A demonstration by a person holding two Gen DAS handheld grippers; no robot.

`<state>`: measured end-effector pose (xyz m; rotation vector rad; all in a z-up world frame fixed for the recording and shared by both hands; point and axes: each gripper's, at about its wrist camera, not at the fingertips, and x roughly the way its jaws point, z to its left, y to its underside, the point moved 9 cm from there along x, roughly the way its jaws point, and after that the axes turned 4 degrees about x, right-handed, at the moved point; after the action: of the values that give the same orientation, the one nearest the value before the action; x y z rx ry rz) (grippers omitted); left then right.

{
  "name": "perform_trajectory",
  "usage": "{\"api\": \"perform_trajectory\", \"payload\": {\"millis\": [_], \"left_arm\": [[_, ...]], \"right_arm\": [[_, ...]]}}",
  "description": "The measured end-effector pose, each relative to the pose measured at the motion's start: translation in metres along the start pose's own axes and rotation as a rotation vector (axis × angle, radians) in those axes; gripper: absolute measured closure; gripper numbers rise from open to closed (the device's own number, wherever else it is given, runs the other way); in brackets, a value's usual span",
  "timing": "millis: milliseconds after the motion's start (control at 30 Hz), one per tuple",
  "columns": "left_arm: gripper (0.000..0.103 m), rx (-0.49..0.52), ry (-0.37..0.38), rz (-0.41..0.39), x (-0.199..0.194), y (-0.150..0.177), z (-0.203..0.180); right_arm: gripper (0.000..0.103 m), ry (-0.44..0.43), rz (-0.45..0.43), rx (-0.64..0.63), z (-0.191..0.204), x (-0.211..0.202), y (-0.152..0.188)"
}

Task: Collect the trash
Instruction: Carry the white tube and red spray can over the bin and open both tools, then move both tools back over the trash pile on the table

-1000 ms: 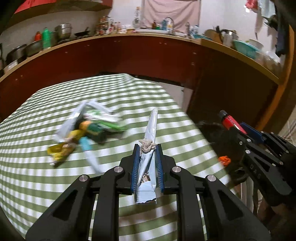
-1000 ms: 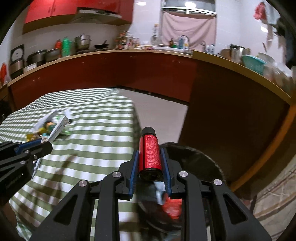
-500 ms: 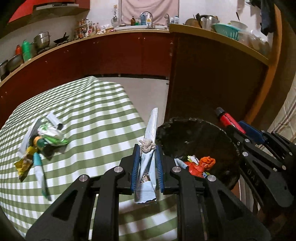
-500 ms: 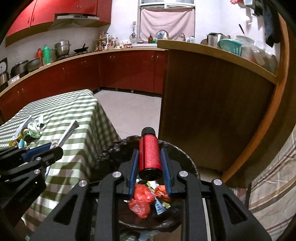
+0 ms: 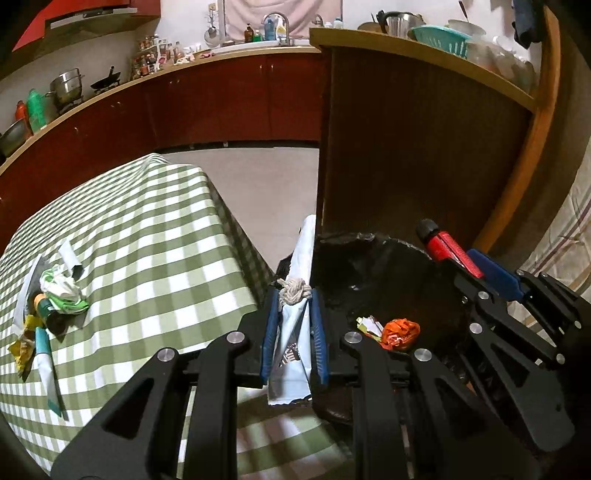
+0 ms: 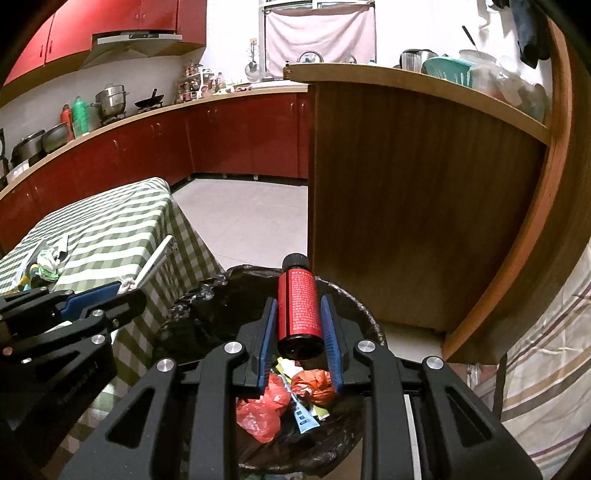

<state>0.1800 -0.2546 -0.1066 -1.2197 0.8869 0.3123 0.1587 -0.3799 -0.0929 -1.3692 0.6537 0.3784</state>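
I see home kitchen. Red cabinets (image 6: pixel 229 133) run under long curved counter (image 6: pixel 122 118); pots (image 6: pixel 110 99) and wok (image 6: pixel 151 101) stand on it, bottles (image 6: pixel 75 112) beside. Sink tap (image 5: pixel 273 22) below curtained window (image 6: pixel 319 37). Range hood (image 6: pixel 136 38) on wall. Table with green checked cloth (image 5: pixel 147 236). Tiled floor (image 6: pixel 240 218).

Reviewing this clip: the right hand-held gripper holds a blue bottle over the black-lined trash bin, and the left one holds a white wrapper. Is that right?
Not quite: the bottle is red with a black cap, not blue, as the right wrist view shows. The rest stands: the right hand-held gripper holds it over the black-lined trash bin, and the left hand-held gripper holds a white wrapper.
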Motion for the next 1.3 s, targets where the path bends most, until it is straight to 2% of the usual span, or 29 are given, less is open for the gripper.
{"api": "perform_trajectory", "payload": {"millis": [67,100,133,167,200,400,500,567,833,1300], "left_arm": [[0.083,-0.004,-0.003,0.007,0.004,0.000,0.000],[0.082,-0.005,-0.003,0.012,0.005,0.001,-0.001],[0.073,-0.006,-0.007,0.017,0.008,0.001,-0.001],[0.064,-0.009,-0.011,0.019,0.009,0.001,0.000],[0.061,-0.012,-0.013,0.018,0.009,0.002,0.001],[0.053,-0.024,-0.020,0.017,0.008,0.003,0.003],[0.050,-0.034,-0.022,0.011,0.004,0.004,0.009],[0.044,-0.038,-0.034,0.006,-0.002,0.005,0.015],[0.044,-0.063,-0.082,-0.007,-0.027,0.017,0.054],[0.043,-0.149,-0.262,-0.034,-0.086,0.056,0.165]], "right_arm": [[0.076,-0.008,0.008,0.011,-0.001,0.002,0.001],[0.069,-0.010,0.012,0.015,-0.002,0.004,0.002],[0.062,-0.010,0.012,0.019,-0.003,0.004,0.002],[0.061,-0.008,0.009,0.021,-0.004,0.004,0.002],[0.061,-0.007,0.007,0.022,-0.006,0.004,0.002],[0.060,-0.006,0.008,0.021,-0.006,0.002,0.001],[0.055,-0.007,0.008,0.022,-0.005,0.001,0.001],[0.053,-0.012,0.007,0.023,-0.003,0.000,0.000],[0.051,-0.054,0.014,0.003,0.026,-0.006,-0.004],[0.051,-0.187,0.012,-0.124,0.134,-0.024,-0.003]]}}
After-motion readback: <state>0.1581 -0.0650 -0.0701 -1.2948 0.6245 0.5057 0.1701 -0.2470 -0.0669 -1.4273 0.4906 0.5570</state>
